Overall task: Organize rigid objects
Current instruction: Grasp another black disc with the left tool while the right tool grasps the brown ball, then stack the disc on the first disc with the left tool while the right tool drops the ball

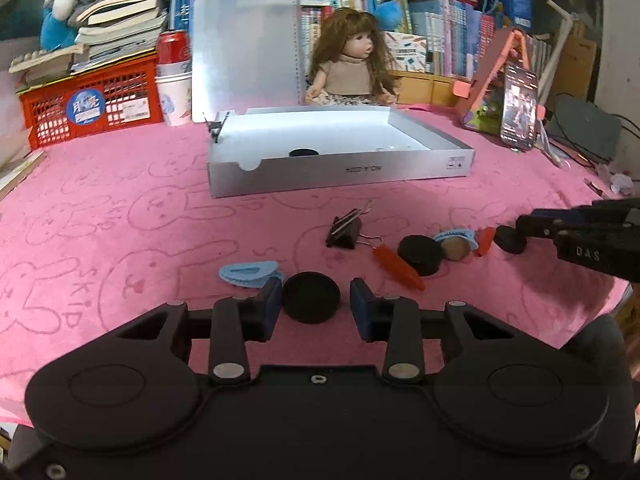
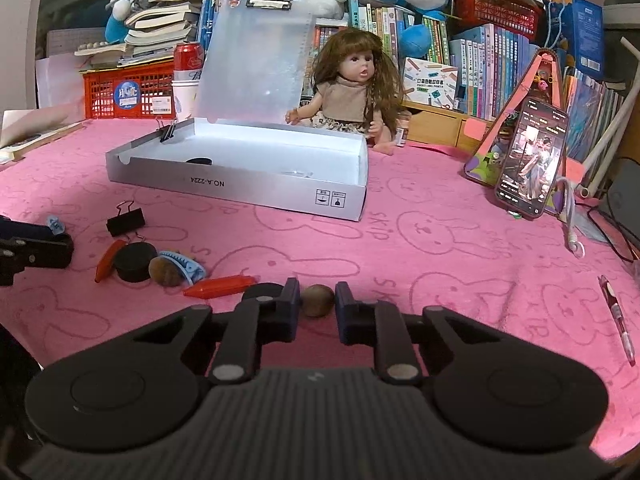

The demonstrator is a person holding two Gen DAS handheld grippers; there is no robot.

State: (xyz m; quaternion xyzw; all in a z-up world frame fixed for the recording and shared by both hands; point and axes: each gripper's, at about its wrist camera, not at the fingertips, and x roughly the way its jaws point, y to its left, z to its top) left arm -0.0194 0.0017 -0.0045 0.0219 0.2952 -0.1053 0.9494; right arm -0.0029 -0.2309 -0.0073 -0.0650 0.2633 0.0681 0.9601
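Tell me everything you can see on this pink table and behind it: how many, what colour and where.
pink cloth: one, pink, covering the table
silver box: one, silver, lid open, mid-cloth
black discs: four, black; one in the box, three in front of it
binder clips: two, black; one on the box wall, one on the cloth
red pointed pieces: two, red, among the discs
blue clips: two, light blue, on the cloth
brown round pieces: two, brown, near the front
doll: one, brown-haired, behind the box
phone: one, dark, propped at right
red crate: one, red, back left
pen: one, red-white, far right
books: many, mixed, back
left gripper: black, around one disc
right gripper: black, shut on one brown piece
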